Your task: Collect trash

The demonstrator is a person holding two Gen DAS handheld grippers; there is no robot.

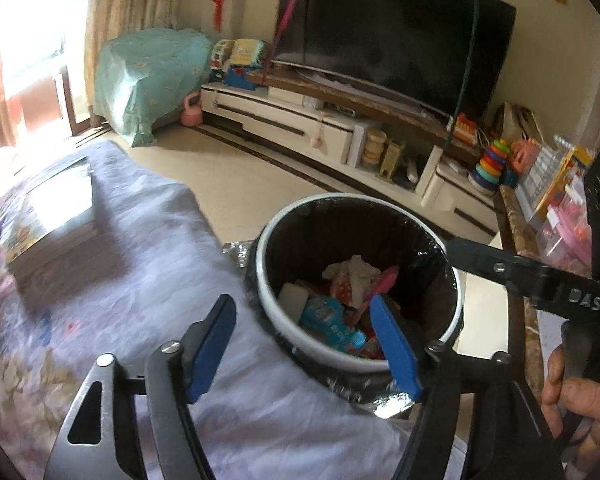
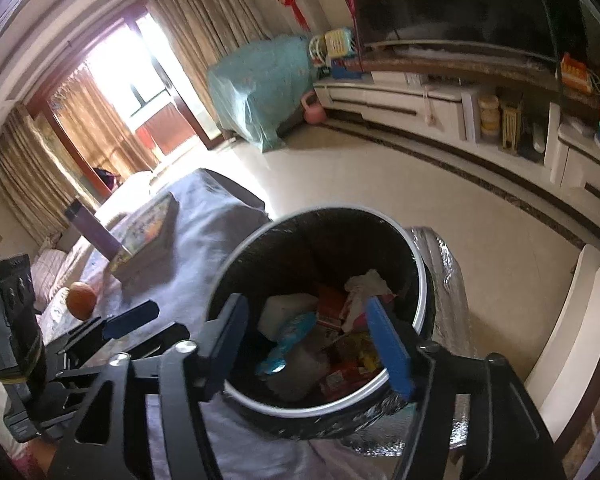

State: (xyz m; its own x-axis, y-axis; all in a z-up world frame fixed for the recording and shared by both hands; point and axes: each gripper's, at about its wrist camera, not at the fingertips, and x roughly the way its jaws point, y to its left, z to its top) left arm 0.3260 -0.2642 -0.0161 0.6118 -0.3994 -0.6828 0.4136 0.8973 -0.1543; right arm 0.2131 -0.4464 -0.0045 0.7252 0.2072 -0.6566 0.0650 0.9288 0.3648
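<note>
My left hand-held gripper (image 1: 306, 344): jaws spread wide with nothing between the blue pads; it sits low centre in the left wrist view, its right pad over the near rim of the bin, its left pad over the cloth.
My right hand-held gripper (image 2: 312, 344): also spread wide and holding nothing; low centre in the right wrist view, both blue pads framing the mouth of the bin.
Each gripper seen from the other: the right one's black arm crosses the right edge of the left wrist view, with my hand (image 1: 580, 404) on its handle at lower right; the left one shows at the lower left of the right wrist view.
Round white bin lined with a black plastic bag (image 1: 268, 300): centre of both views, just beside the edge of the cloth-covered surface, standing on a silvery foil mat (image 2: 448, 280).
Trash in the bin: a crumpled white tissue (image 1: 354, 270) on top, a light blue printed wrapper (image 1: 330, 322) nearer me, a white block (image 2: 284, 308) on the left side, and red and yellow packets (image 2: 348, 364) mixed beneath.
Pale lilac cloth-covered surface (image 1: 148, 248): fills the left of both views.
On the surface: a stack of picture books (image 1: 48, 232) at left, and, in the right wrist view, an orange fruit (image 2: 81, 295) at far left and a purple rectangular bottle (image 2: 96, 232) leaning by the books.
</note>
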